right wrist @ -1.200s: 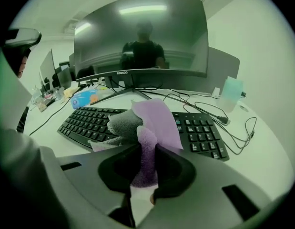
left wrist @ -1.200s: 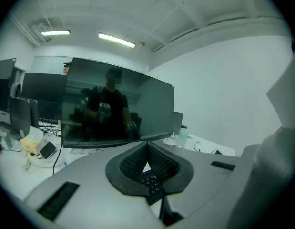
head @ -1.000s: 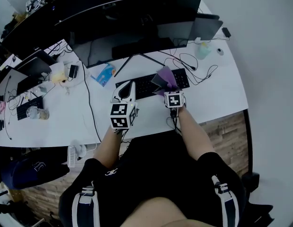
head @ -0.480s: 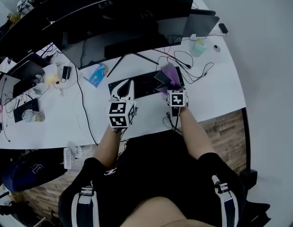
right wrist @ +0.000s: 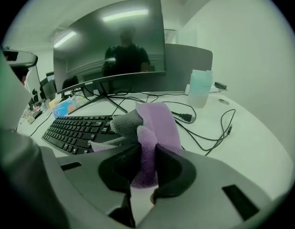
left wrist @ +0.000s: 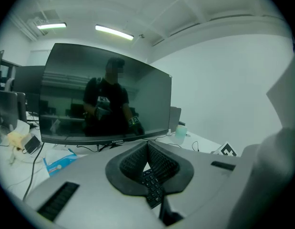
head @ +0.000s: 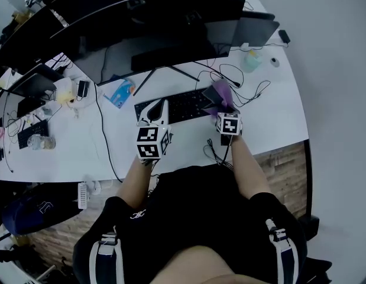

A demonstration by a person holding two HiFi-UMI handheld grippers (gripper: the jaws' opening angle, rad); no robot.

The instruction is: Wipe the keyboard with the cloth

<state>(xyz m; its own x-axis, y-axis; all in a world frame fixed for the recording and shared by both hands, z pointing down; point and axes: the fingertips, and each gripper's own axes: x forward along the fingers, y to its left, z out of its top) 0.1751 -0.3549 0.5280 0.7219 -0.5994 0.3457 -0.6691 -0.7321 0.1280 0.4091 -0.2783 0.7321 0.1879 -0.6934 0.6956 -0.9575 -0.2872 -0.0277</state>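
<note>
While the right gripper (right wrist: pixel 145 152) has its jaws clenched on a bunched purple cloth (right wrist: pixel 155 122), that cloth sits over the right end of the black keyboard (right wrist: pixel 76 128), which lies on the white counter (head: pixel 271 118) near the middle of its front edge, below a wide monitor (head: pixel 162 23). The left gripper (left wrist: pixel 147 148) hovers at the keyboard's left end with its jaws pressed together on nothing, keys showing just beyond them. Wiping looks to be under way, not finished: only the rightmost keys are under the cloth, and the long run of keys leftward lies bare. Whether those have been wiped cannot be told, since no dust or streaks show.
</note>
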